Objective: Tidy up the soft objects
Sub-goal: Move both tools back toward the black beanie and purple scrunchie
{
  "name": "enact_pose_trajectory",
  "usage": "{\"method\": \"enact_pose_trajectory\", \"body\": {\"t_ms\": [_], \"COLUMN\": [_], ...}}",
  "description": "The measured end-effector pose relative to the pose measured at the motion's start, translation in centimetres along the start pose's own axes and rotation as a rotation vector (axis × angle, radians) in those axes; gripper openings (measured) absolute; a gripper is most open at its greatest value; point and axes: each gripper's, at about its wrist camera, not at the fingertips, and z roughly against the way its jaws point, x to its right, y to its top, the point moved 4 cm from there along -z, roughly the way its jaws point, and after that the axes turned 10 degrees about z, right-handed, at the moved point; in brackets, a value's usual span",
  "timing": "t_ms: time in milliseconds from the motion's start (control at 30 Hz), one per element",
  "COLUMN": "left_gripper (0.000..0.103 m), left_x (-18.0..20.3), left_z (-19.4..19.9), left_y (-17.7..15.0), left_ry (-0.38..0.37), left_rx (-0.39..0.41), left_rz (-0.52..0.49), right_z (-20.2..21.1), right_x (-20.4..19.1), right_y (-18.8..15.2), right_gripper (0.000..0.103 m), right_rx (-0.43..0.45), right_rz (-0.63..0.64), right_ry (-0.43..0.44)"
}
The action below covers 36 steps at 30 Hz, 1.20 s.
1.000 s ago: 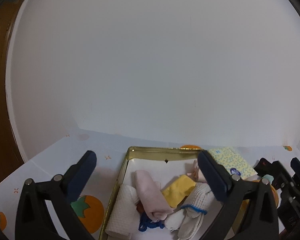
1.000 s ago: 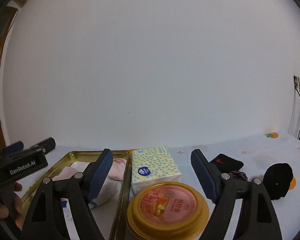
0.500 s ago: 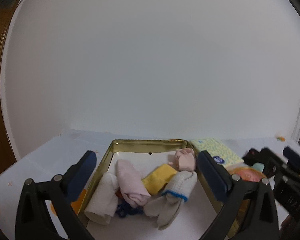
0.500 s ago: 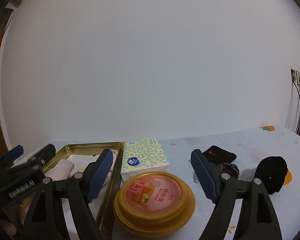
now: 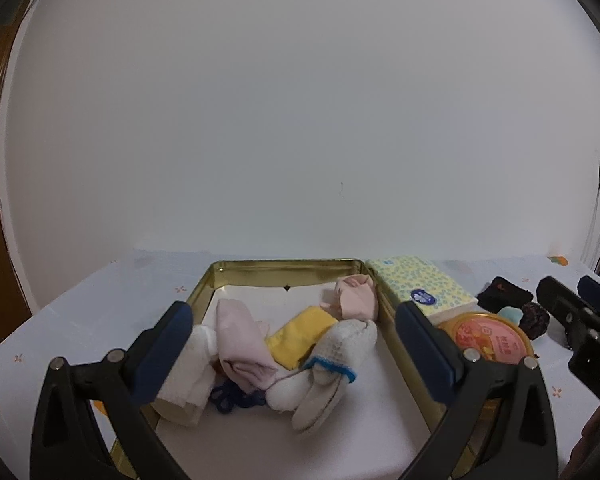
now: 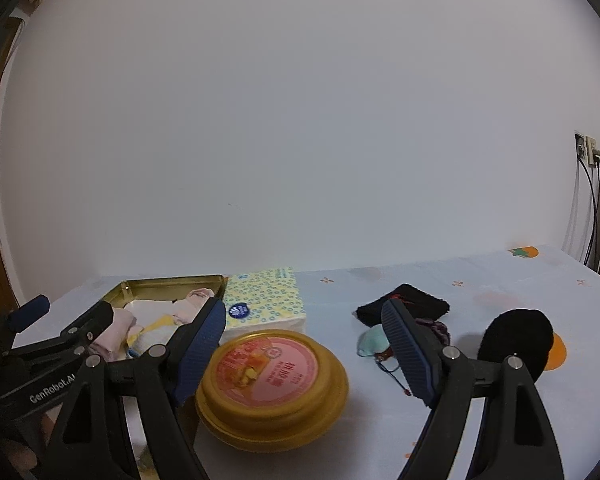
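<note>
In gold tin (image 5: 284, 270), rolled socks (image 5: 300, 340) between spread, empty left hand-held gripper (image 5: 292, 344) fingers

Left tongs (image 6: 32, 312) body, right wrist view: white lettering "GenRobot.AI", the last letters partly cut off by the right tongs' arm.
Right tongs (image 5: 572, 300) body, left wrist view: pale letters "DA", the rest out of frame.
Round tin lid (image 6: 269, 372): Chinese characters on the pink label and a small round emblem; too small to read with certainty.
Tissue pack (image 6: 266, 304): round dark-blue sticker with a white mark and tiny print, not legible.
Black cloth (image 6: 404, 304): a small red mark, not readable as text.
</note>
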Motion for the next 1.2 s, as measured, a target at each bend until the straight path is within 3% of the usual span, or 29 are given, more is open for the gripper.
{"method": "enact_pose_trajectory", "body": {"t_ms": [667,1200], "left_gripper": [0.103,0.103], "left_x": [3.9,9.3], "left_z": [0.5,1.1], "left_y": [-1.5,-2.8], "left_ry": [-0.031,-0.099], "left_rx": [-0.039,-0.067], "left_rz": [-0.033,-0.067], "right_z": [1.4,3.2], "right_x": [6.5,14.8], "right_y": [-1.0,-1.7], "right_gripper": [0.082,0.082], "right_rx": [0.004,0.0], "right_rz": [-0.006,0.005], "right_ry": [-0.068,-0.198]}}
